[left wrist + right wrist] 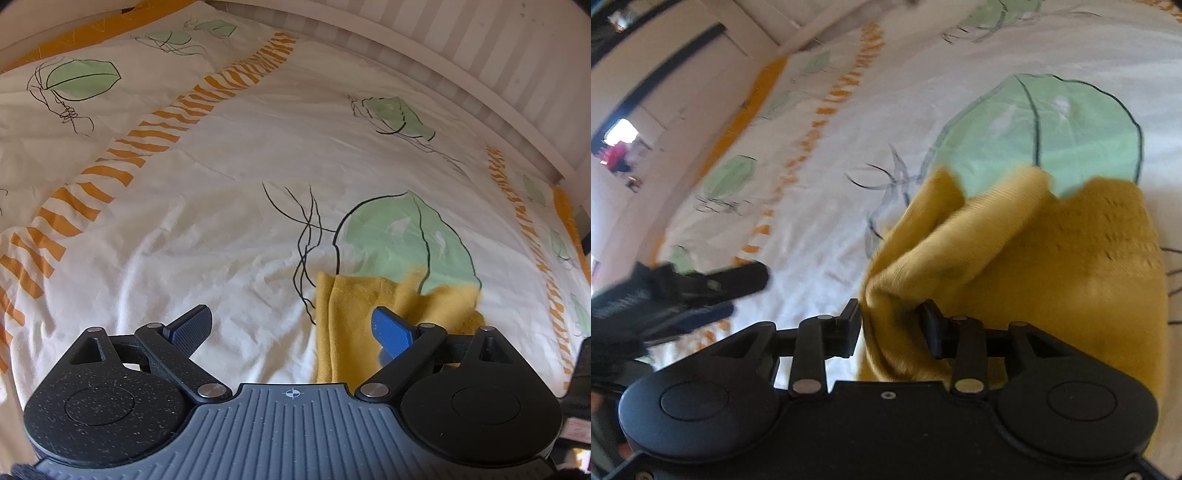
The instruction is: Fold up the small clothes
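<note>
While the right gripper (892, 326) has its two black fingers closed most of the way onto a bunched fold of the yellow garment (1052, 266), the cloth rises out between the fingers and spreads forward and to the right of them, over the big green leaf (1052, 125) printed on the bed cover (831, 177). The picture from this side is blurred, so the exact edge of the fold cannot be told. To the left of this gripper, lower in the picture, the other tool shows as a dark blurred shape with a blue pad.

The left gripper (291, 330) is spread wide, with nothing between its blue pads (393, 332). The yellow garment (354, 314) lies just ahead and to the right of it, partly behind the right pad, and its far edge covers the bottom of the green leaf (395, 240). The left pad stands over bare white cover (184, 240). Far ahead of this gripper runs a band of orange stripes (147, 140), and beyond it a pale striped wall (498, 48).
</note>
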The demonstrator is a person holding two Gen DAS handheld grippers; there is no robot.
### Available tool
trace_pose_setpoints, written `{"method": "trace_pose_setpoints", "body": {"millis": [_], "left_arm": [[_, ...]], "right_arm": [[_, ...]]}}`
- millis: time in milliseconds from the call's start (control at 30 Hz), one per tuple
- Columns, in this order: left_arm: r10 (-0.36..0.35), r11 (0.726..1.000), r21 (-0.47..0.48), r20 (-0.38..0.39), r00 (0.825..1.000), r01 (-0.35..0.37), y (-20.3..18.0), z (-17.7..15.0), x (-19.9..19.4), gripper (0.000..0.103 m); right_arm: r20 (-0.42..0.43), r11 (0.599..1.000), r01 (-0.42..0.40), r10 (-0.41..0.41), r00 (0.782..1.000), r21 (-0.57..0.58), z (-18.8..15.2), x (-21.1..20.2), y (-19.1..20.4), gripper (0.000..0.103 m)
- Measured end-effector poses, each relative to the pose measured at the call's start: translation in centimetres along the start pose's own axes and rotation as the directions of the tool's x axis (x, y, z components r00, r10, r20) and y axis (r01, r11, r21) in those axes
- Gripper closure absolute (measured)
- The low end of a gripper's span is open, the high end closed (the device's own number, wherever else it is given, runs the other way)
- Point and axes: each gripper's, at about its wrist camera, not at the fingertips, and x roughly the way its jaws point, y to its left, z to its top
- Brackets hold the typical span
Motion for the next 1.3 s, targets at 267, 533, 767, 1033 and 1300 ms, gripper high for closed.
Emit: {"method": "trace_pose_setpoints", "body": {"millis": [267, 533, 767, 1033, 1300], "left_arm": [[-0.003, 1.000, -0.008, -0.015, 1.000, 0.003, -0.1, -0.1, 0.4, 0.009], [-0.012, 0.998, 0.057, -0.050, 0.999, 0.015, -1.7, -1.0, 1.3, 0.009], [-0.028, 0.994, 0.102, -0.093, 0.995, 0.038, -3.1, -2.5, 3.1, 0.009], [0.046, 0.994, 0.104, -0.183, 0.982, -0.027, -2.4, -4.2, 6.2, 0.017], [0.038, 0.997, 0.070, -0.218, 0.975, -0.024, -0.8, -5.0, 6.3, 0.015]], "right_arm": [[0.088, 0.996, -0.073, 0.069, 0.994, 0.043, 1.1, -4.1, -1.1, 0.055], [0.038, 1.000, 0.002, -0.002, 0.999, -0.019, -2.1, -4.4, -2.0, 0.055], [-0.123, 0.989, -0.031, 0.014, 0.992, -0.142, -7.2, -0.9, -0.8, 0.055], [-0.073, 0.977, -0.037, 0.022, 0.997, -0.211, -6.6, -3.5, -0.8, 0.046], [0.127, 0.974, 0.130, -0.107, 0.986, -0.184, -2.2, -6.0, -4.2, 0.042]]}}
